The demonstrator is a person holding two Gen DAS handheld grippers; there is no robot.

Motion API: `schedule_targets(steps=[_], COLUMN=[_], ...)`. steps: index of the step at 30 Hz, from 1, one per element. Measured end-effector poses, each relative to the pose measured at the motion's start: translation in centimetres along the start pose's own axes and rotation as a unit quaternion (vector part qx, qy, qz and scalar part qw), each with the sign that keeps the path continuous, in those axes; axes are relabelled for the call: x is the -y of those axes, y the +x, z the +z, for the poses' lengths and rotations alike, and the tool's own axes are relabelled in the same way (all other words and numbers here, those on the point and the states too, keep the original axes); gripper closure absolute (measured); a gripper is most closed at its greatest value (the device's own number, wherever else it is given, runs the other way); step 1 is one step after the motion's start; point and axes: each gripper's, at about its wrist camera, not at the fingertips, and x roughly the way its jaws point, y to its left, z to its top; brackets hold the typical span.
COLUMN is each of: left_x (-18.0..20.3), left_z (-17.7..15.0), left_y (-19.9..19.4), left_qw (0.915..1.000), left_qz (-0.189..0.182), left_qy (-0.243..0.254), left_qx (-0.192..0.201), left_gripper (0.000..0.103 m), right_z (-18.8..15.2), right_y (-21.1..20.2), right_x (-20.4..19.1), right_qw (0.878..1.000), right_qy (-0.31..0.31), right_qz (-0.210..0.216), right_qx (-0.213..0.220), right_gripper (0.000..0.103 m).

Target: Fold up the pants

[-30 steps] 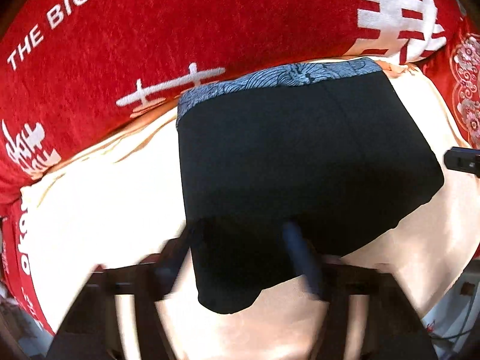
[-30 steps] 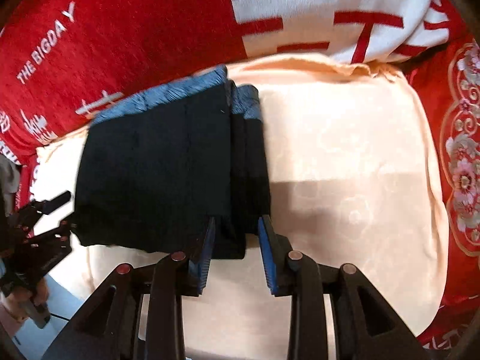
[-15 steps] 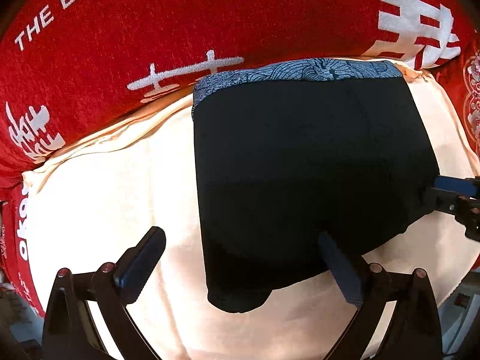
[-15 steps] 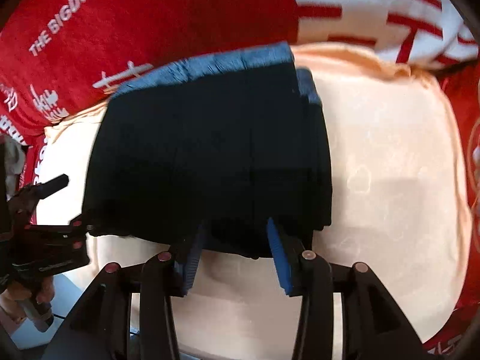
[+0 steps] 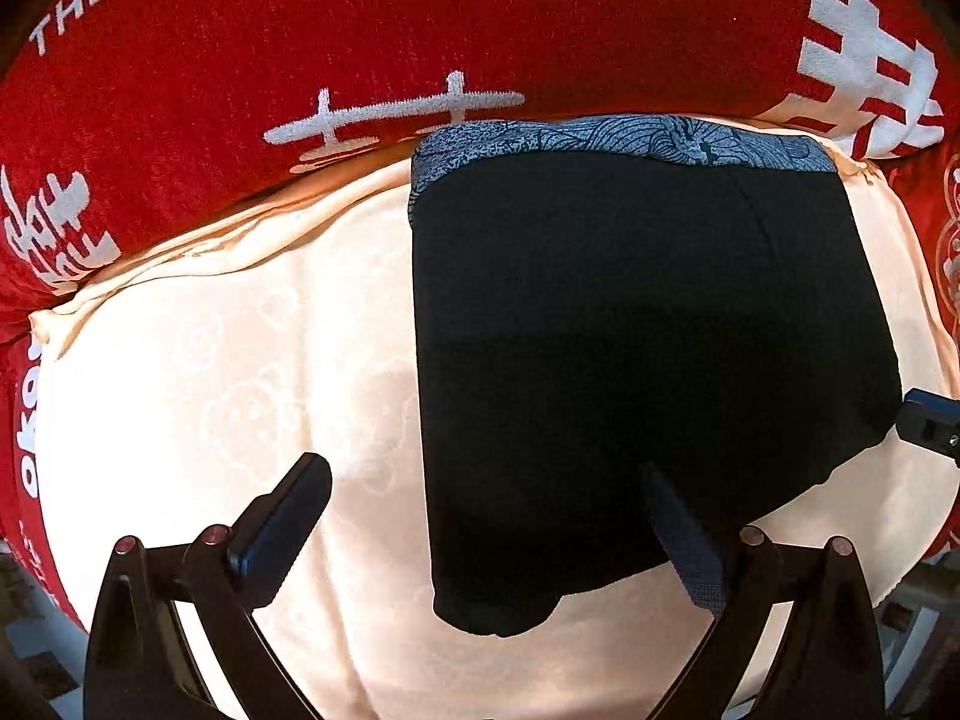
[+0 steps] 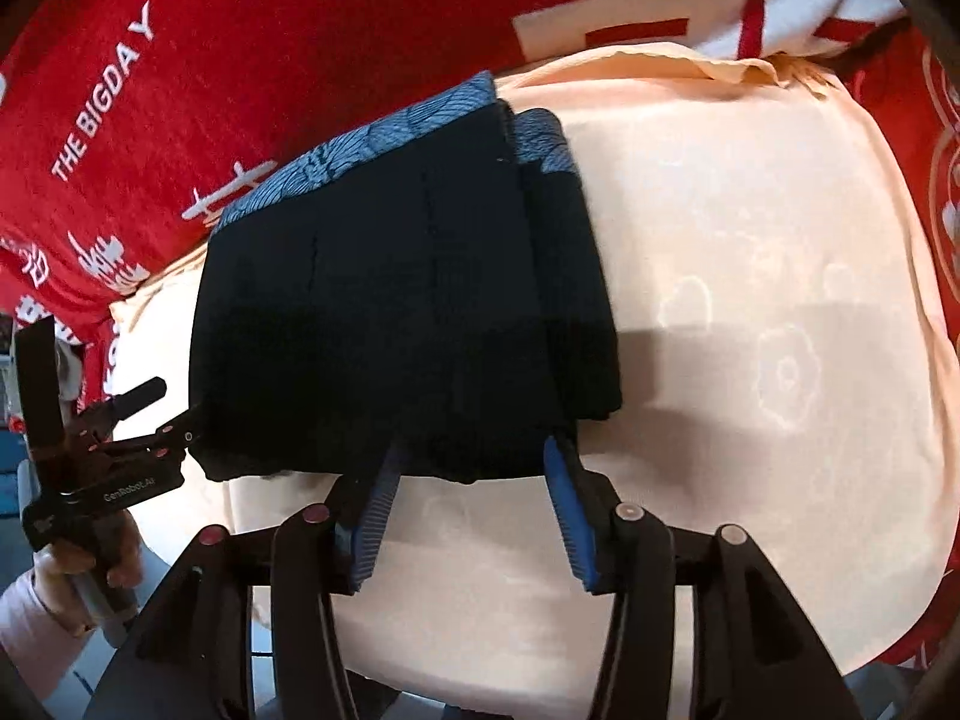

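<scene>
left hand-held gripper (image 5: 483,531): pointing pretty much straight down, fingers spread wide, gripping nothing. One blue pad is over the bare cloth, the other over the near hem, so that hem edge sits between them.

right hand-held gripper (image 6: 474,501): tilted steeply down, jaws opening, blue pads right at the near hem, which still lies between them, though they don't look like they're pinching it.

pants: black short pants with a blue-grey wave-print waistband (image 5: 648,360), lying flat and already folded over on itself, layers stacked along the right edge in the right wrist view.

which way it lies: directly ahead of both, hem nearest, waistband farthest, long axis running away from the hands.

nearer hand: honestly both are at the hem, left at the left corner, right nearer the folded edge.

underneath: smooth peach embossed cloth (image 5: 198,396), on a bed I think.

far side: fuzzy red blanket with white lettering (image 5: 360,30) right behind the waistband.
</scene>
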Motion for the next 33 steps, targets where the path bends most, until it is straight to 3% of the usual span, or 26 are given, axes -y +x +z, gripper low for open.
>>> schedule_targets(steps=[8, 12, 17, 26, 33], left_x=[-0.8, -1.0, -1.8, -4.1, -3.9], left_z=[0.6, 1.0, 1.8, 3.3, 4.6], left_y=[0.7, 1.0, 1.1, 2.8, 3.5], left_qw=[0.9991, 0.9987, 0.9971, 0.9904, 0.9871], left_qz=[-0.029, -0.037, -0.066, -0.11, -0.14], left_qy=[-0.027, -0.031, -0.038, -0.079, -0.073], left_qx=[-0.014, -0.019, -0.009, -0.027, -0.026], left_gripper=[0.001, 0.001, 0.001, 0.001, 0.001], right_z=[0.6, 1.1, 1.5, 2.5, 4.7], right_y=[0.1, 0.0, 0.2, 1.1, 2.3], right_x=[0.0, 0.5, 2.0, 4.9, 5.8], right_qw=[1.0, 1.0, 0.999, 0.996, 0.995], right_qy=[0.001, 0.005, 0.014, 0.061, 0.042], right_qz=[0.009, 0.02, 0.029, 0.062, 0.095], right_qx=[0.005, 0.009, 0.016, -0.007, -0.006], right_gripper=[0.035, 0.023, 0.021, 0.021, 0.021])
